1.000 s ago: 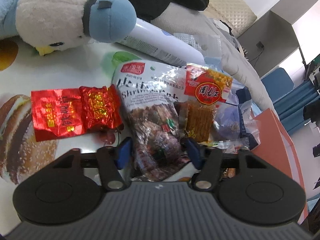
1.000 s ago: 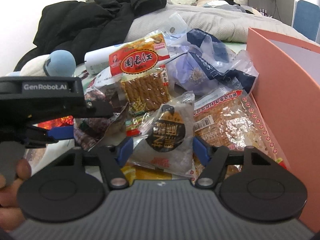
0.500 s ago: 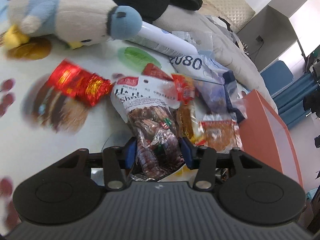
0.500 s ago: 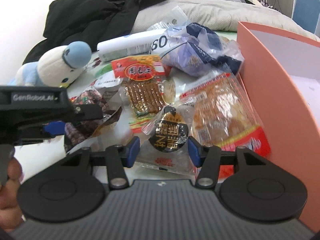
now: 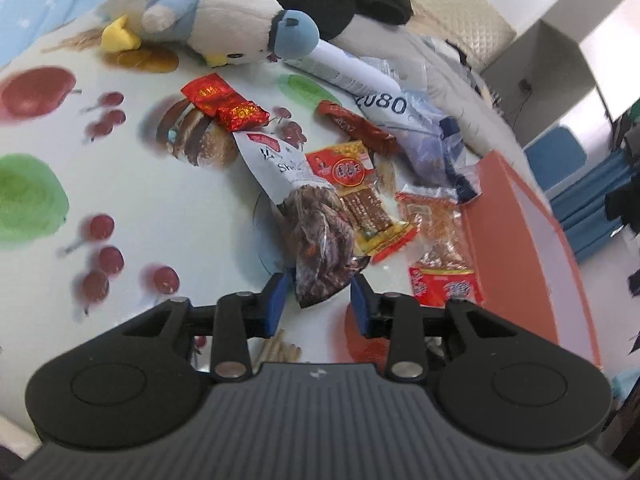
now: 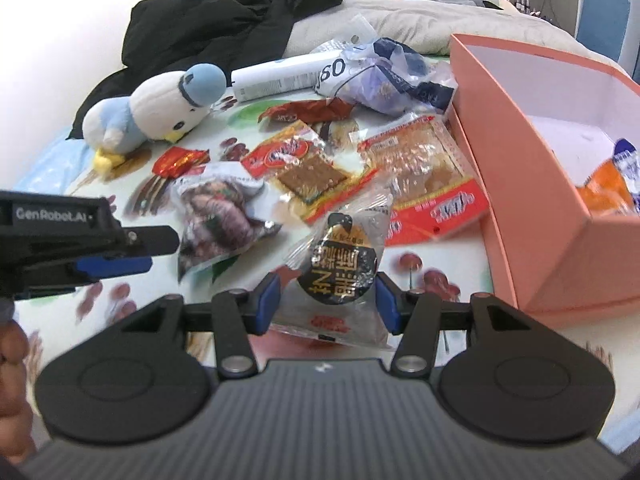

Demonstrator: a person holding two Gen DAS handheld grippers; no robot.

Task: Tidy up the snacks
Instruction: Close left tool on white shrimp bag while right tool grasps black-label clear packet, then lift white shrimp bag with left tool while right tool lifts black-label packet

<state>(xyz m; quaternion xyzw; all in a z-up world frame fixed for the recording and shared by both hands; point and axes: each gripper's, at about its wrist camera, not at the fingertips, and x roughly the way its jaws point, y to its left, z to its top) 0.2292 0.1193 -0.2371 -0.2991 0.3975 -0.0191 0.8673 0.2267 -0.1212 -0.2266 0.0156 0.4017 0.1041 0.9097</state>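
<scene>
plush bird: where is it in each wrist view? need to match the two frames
Left wrist: plush bird at top centre, lying on the printed tablecloth, blue head to the right, against the white tube.
Right wrist: plush bird at upper left, blue head to the right, pointing at the same white tube.
Shared landmark: pink box on the right edge of both views.

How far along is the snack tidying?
Barely started. One orange packet already lies in the pink box. The left gripper holds a bag of brown snacks; the right gripper holds a clear packet with a black label. Several packets, including the red-edged one, are still on the table.
</scene>
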